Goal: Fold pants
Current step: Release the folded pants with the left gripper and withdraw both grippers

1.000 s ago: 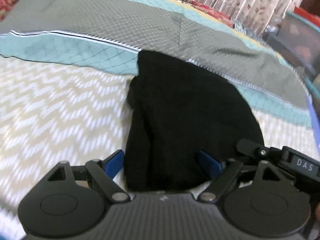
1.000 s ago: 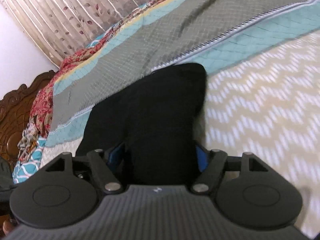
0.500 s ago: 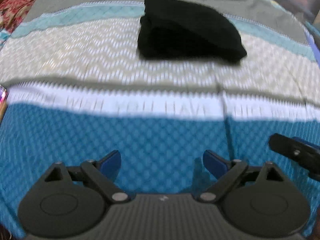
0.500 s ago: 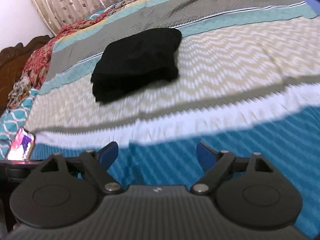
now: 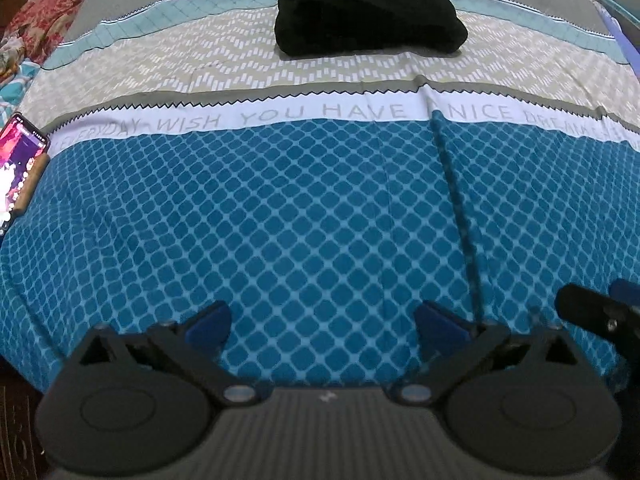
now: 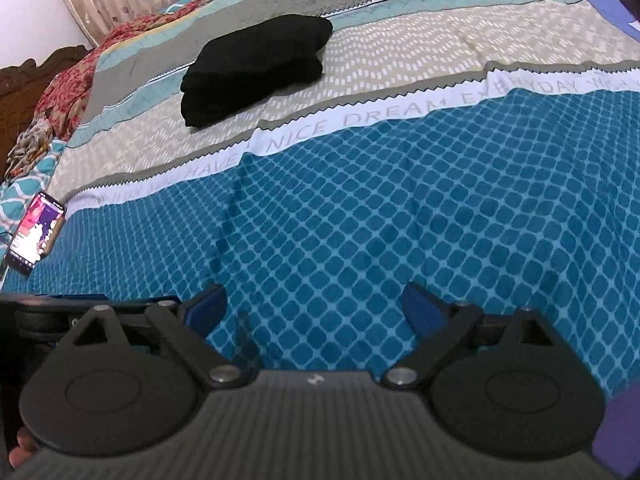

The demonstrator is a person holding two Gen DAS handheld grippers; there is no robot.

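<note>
The black pants (image 5: 366, 10) lie folded into a compact stack far up the bed, across the beige chevron band and the teal stripe; the right wrist view shows the pants (image 6: 256, 66) at upper left. Over the blue diamond-patterned part of the bedspread, well short of the pants, my left gripper (image 5: 322, 322) hovers with its jaws opening and nothing between the blue pads. My right gripper (image 6: 314, 306) sits beside it over the same blue cloth, jaws also opening and empty. Part of the right gripper shows at the left view's right edge.
A lit phone (image 5: 18, 164) lies at the bed's left edge; the phone (image 6: 36, 236) also shows in the right view. A white band with lettering (image 5: 320, 114) crosses the bedspread. Crumpled red floral cloth (image 6: 68, 92), a wooden headboard and curtains sit at far left.
Both grippers let go of the black pants and pulled back toward the near side of the bed. The folded pants stayed put far ahead, and both pairs of jaws widened.
</note>
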